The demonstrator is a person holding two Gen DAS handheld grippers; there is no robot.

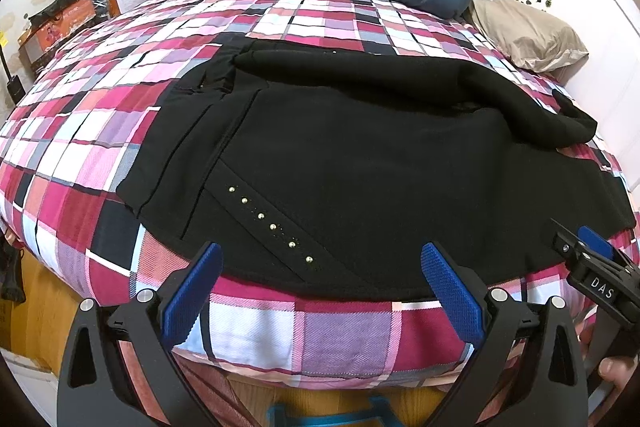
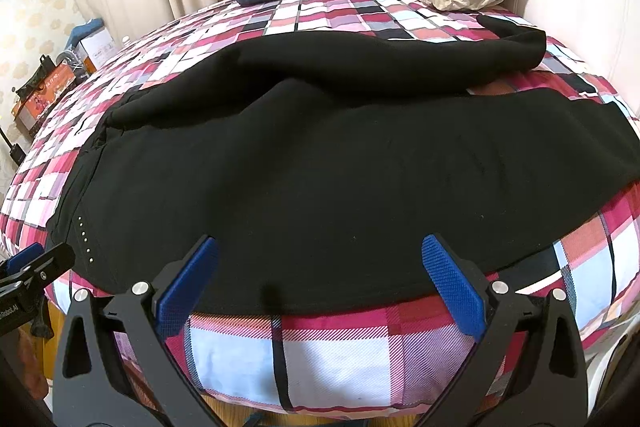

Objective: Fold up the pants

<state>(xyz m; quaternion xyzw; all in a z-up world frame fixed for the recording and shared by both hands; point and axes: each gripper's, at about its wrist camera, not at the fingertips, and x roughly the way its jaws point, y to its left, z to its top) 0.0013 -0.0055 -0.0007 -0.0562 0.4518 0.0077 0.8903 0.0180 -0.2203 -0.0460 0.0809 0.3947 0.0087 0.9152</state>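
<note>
Both the left tongs (image 1: 320,275) and right tongs (image 2: 320,267) gaped wide, empty, near the black pants (image 1: 360,163) on the bed (image 1: 280,327). A shallow pinch risked catching one layer only, skewing the fold.

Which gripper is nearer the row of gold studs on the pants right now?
Left. The left gripper is open at the bed's near edge, with the gold studs just ahead between its fingers. The right gripper, also open, sits further along the black pants, studs far to its left.
</note>
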